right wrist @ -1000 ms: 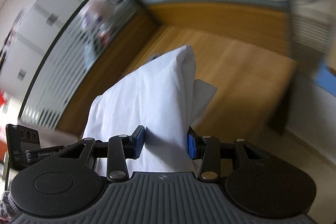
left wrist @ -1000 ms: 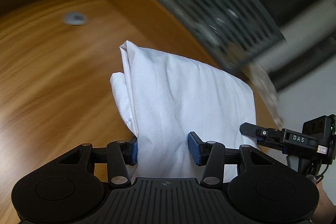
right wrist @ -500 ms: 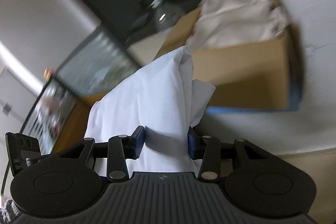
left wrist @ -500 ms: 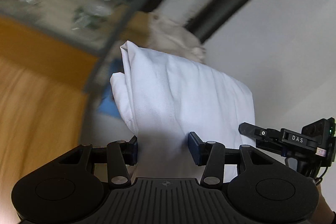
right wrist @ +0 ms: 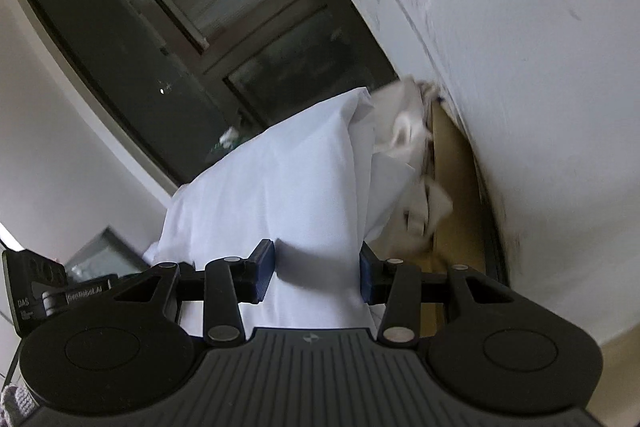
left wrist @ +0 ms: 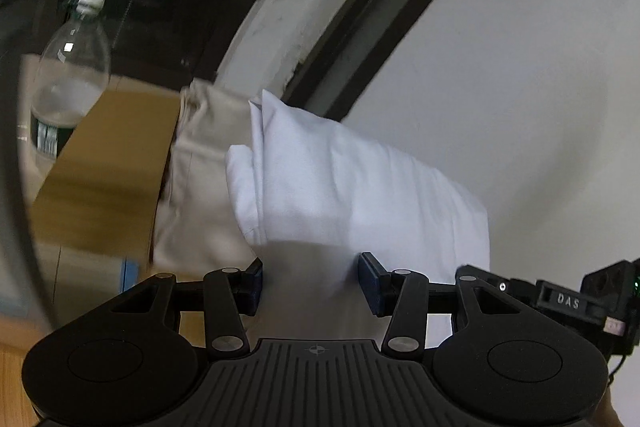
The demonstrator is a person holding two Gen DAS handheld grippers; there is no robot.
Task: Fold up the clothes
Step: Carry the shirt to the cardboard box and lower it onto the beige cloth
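Note:
A folded white garment (left wrist: 340, 187) hangs in the air between both grippers. My left gripper (left wrist: 312, 279) is shut on its near edge, blue pads pressed into the thick fold. My right gripper (right wrist: 316, 271) is shut on the same garment (right wrist: 280, 187) from the other side. Part of the right gripper's body (left wrist: 560, 299) shows at the left wrist view's right edge. Beyond the garment stands a cardboard box (left wrist: 108, 167) holding beige clothes (left wrist: 196, 167). The right wrist view shows the beige clothes (right wrist: 408, 131) and the box (right wrist: 452, 163) just past the garment's far corner.
A clear plastic bottle (left wrist: 68, 79) stands left of the box. A dark-framed window (right wrist: 200, 27) and a white wall (left wrist: 520, 67) rise behind the box. A strip of wooden tabletop (left wrist: 16, 379) shows at the lower left.
Both grippers have lifted and swung the garment away from the wooden table toward the cardboard box and wall. The garment has stayed fixed between the fingers throughout.

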